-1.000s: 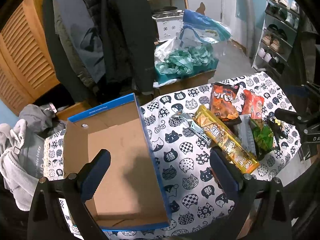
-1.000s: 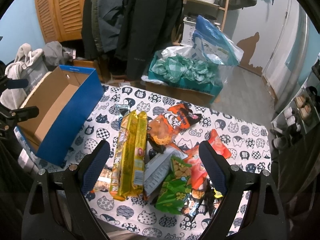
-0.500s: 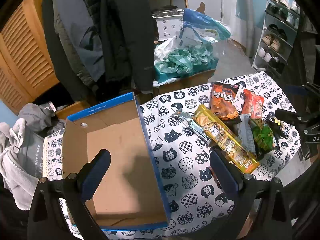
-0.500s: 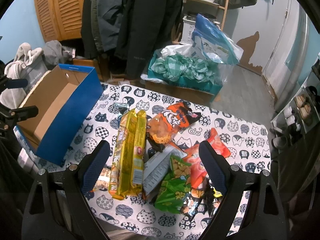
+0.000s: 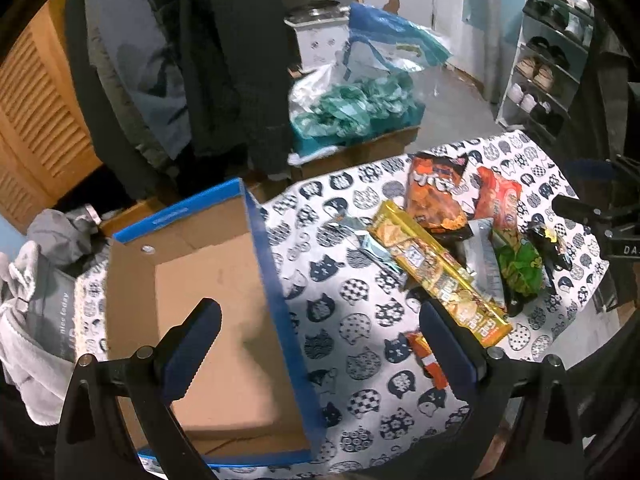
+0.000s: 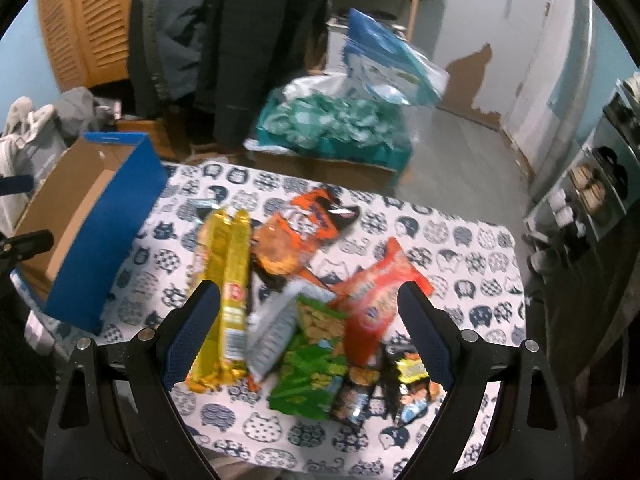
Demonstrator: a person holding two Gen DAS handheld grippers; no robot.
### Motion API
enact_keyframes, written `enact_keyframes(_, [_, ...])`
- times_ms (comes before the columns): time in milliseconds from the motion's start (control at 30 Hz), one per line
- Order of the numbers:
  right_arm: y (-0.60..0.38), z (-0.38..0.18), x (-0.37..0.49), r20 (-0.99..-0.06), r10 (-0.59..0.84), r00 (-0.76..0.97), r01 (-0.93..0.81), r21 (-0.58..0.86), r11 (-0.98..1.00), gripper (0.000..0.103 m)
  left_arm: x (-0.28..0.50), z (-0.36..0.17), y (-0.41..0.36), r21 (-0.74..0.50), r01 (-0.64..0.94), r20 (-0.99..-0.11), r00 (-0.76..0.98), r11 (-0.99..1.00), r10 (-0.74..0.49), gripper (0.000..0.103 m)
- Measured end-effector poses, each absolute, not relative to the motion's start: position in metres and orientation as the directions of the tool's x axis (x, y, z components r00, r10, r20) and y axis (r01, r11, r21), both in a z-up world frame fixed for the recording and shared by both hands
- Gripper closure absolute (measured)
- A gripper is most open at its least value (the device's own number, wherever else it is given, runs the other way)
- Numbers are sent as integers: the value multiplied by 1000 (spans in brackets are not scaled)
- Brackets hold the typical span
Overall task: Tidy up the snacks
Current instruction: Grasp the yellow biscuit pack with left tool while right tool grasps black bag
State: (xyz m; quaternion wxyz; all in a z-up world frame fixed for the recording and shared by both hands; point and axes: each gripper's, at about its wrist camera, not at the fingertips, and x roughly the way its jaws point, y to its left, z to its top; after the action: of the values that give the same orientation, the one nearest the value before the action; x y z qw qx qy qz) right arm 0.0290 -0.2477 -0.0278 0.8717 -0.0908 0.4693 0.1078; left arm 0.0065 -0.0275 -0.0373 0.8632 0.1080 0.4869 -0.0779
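An empty blue cardboard box (image 5: 276,264) stands open on the left of the cat-print tablecloth (image 5: 352,320); it also shows in the right wrist view (image 6: 108,224). A pile of snack packs lies to its right: a long yellow pack (image 6: 226,288), an orange bag (image 6: 296,236), a red bag (image 6: 376,296), a green bag (image 6: 316,356) and a silver pack (image 6: 272,332). My left gripper (image 5: 316,336) is open and empty above the box's right wall. My right gripper (image 6: 308,316) is open and empty above the pile.
Dark coats (image 6: 240,40) hang behind the table. A carton with green-white bags (image 6: 332,136) sits on the floor beyond it. A shoe rack (image 5: 548,60) stands at the right. Grey clothes (image 5: 36,308) lie left of the box.
My right gripper has moved forward and down toward the snack pile, which now looks larger and blurred. My left gripper has barely shifted over the box.
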Motion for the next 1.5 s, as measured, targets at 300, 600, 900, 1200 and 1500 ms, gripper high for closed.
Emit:
enact_keyframes(300, [-298, -39, 36, -861, 11, 508, -146, -74, 987, 14, 27, -47, -54, 78, 269, -889, 454, 960, -55, 2])
enact_keyframes(600, [-354, -62, 44, -894, -42, 446, -34, -63, 997, 14, 51, -72, -91, 65, 307, -927, 371, 950, -56, 2])
enact_keyframes(900, [-389, -105, 53, -941, 23, 338, -2, 24, 1000, 14, 77, -108, -118, 40, 308, -961, 274, 951, -48, 2])
enact_keyframes(1200, [-396, -162, 59, -976, 36, 213, -62, 24, 998, 14, 95, -139, -131, -39, 254, -983, 165, 966, -83, 2])
enact_keyframes(1500, [-400, -198, 65, -991, 31, 133, -70, 22, 997, 14, 110, -176, -142, -70, 218, -993, 77, 973, -89, 2])
